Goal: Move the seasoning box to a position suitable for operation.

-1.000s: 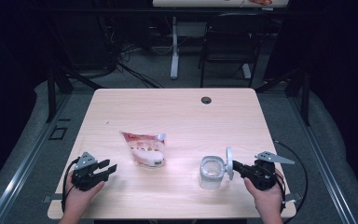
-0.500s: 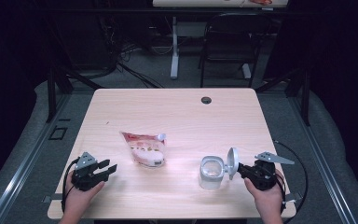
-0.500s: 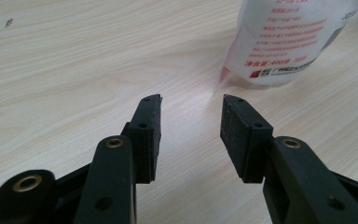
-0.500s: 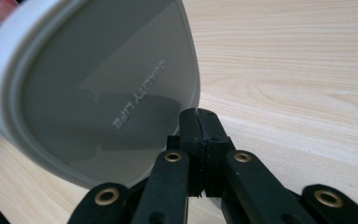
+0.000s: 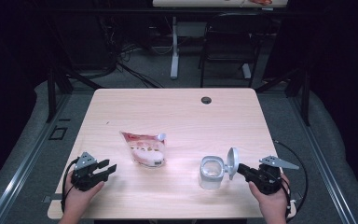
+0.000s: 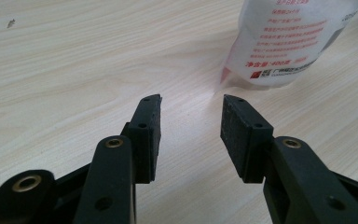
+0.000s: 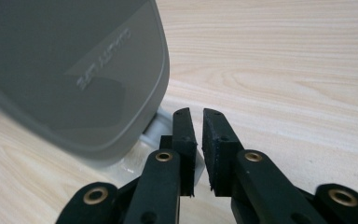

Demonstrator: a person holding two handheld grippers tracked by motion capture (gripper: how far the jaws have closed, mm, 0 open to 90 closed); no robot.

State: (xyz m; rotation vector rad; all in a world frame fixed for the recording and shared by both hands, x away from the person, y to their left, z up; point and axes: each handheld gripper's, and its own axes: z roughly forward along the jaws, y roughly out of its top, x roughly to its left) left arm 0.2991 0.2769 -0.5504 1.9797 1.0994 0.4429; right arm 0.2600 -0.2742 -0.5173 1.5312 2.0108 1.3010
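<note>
— Near edge first: what is the right tool doing?
— Its jaws have just been opening, now a narrow gap with nothing between them, right beside the flipped-up lid of the clear container near the front right of the worktop.
— And the left tool?
— Wide and empty, by the front left corner.
— So the lid is open?
— I'd say so. Next comes the pouch, lying further in toward the middle; it needs lifting and tipping over the container.

Pouch lies left of the lidded container.
</note>
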